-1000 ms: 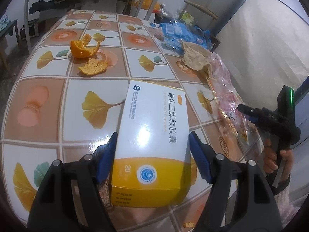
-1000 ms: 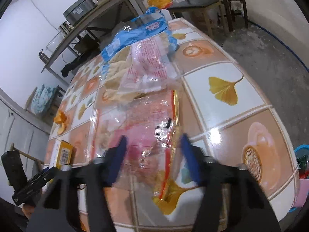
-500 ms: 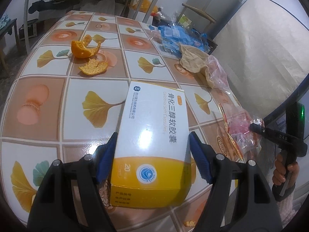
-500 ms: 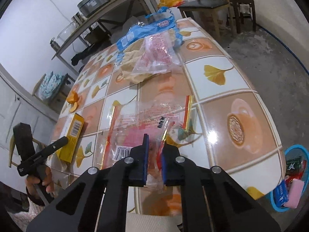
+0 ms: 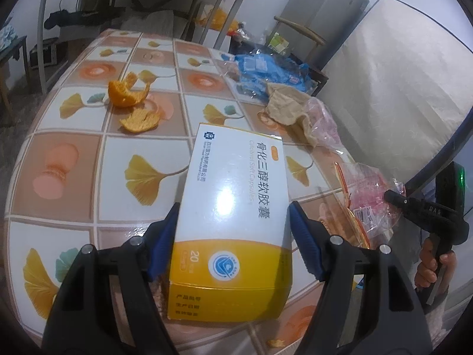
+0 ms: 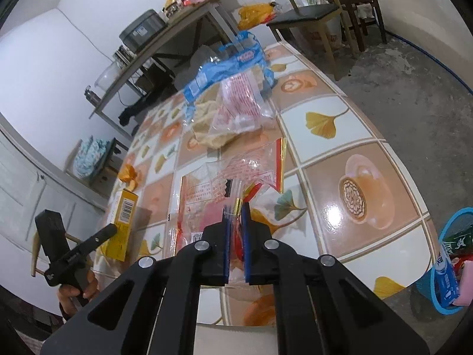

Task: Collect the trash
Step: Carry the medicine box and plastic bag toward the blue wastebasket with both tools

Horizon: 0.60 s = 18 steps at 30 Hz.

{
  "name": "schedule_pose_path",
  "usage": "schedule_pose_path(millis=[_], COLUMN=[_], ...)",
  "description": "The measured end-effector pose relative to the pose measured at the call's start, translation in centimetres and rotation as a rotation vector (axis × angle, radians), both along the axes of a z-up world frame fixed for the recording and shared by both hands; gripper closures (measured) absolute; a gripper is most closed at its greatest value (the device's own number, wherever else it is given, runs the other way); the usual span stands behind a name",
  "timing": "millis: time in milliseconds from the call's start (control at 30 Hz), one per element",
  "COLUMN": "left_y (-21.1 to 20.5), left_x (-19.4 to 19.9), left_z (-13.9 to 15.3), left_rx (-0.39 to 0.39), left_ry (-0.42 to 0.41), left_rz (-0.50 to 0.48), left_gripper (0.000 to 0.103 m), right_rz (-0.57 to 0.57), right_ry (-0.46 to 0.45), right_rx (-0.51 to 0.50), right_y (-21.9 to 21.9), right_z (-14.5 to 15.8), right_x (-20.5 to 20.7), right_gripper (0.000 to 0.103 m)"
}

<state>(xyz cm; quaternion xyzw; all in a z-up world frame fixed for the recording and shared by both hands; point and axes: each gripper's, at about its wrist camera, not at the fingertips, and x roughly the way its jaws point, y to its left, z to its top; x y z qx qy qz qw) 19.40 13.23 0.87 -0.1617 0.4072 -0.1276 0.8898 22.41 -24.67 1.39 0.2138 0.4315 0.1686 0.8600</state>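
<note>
My left gripper [image 5: 233,219] is shut on a white and yellow medicine box [image 5: 236,207] and holds it above the tiled table [image 5: 74,177]. The box also shows in the right wrist view [image 6: 122,222]. My right gripper [image 6: 235,207] is shut on a clear plastic wrapper with red print [image 6: 224,183], lifting it at the table's near edge. The wrapper and right gripper show in the left wrist view [image 5: 369,198]. Orange peels [image 5: 130,100] lie on the far left of the table.
A blue snack bag [image 6: 227,65], a brown paper piece [image 5: 283,106] and another clear bag [image 6: 239,109] lie at the table's far side. A blue trash basket [image 6: 449,260] with trash stands on the floor to the right. Chairs and a shelf stand behind.
My right gripper closed on the clear wrapper and pulled it toward the table's near edge, lifting it. My left gripper kept holding the box, nearly still.
</note>
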Motion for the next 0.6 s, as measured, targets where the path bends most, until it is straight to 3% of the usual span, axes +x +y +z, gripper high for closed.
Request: schedule_pose_path(millis=[600], left_y=[-5.4], left_x=[0.2], left_z=[2.3], left_rx=[0.003], left_ry=[-0.075], left_rz=[-0.085], left_gripper=[0.035], right_rz=[-0.071], right_ry=[-0.069], right_rx=[0.037], right_y=[-3.2], right_z=[1.9], right_x=[-2.4], right_gripper=[0.096])
